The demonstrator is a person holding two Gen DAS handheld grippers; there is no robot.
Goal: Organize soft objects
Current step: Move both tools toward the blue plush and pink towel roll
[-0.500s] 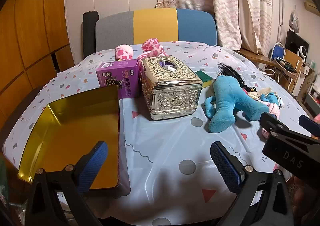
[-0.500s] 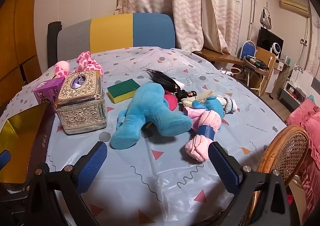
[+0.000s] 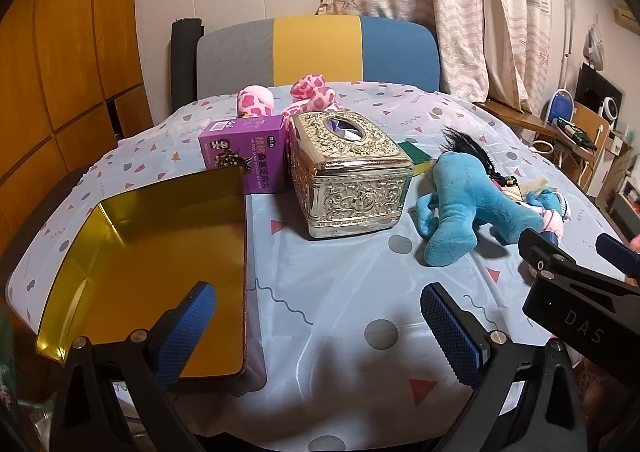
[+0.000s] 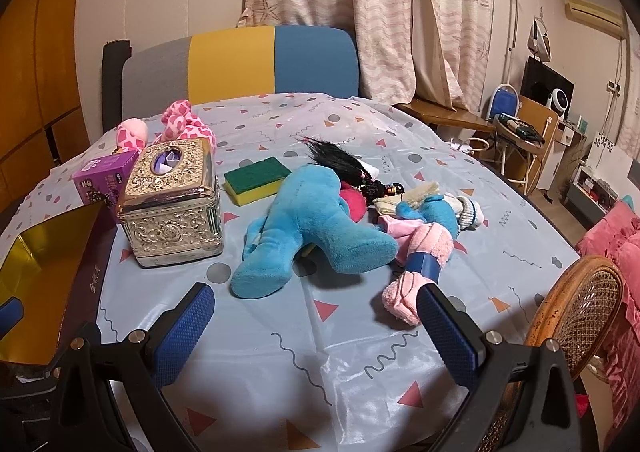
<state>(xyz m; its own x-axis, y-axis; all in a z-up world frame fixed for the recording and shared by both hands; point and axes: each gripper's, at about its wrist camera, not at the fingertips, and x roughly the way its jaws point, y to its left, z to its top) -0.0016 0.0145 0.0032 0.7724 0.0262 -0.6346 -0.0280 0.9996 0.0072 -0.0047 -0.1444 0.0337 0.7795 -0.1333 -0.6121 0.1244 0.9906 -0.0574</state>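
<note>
Both tongs — left tongs (image 3: 316, 322), right tongs (image 4: 314, 326) — gaping wide and empty, blue plush (image 4: 316, 228) mid-frame beside gold tray (image 3: 160, 248) at left; could snag the pink rolled cloth (image 4: 416, 264) touching it — dragging both.

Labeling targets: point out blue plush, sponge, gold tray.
blue plush (image 4: 312, 211), right wrist view, on its body.
sponge (image 4: 256, 173), right wrist view, green top face.
gold tray (image 3: 160, 252), left wrist view, bare floor.

One blue plush toy (image 4: 316, 228), one pink spotted plush (image 3: 308, 91), one sponge (image 4: 256, 177), one gold tray (image 3: 152, 252), one ornate tissue box (image 3: 348, 171), one purple box (image 3: 246, 147).
</note>
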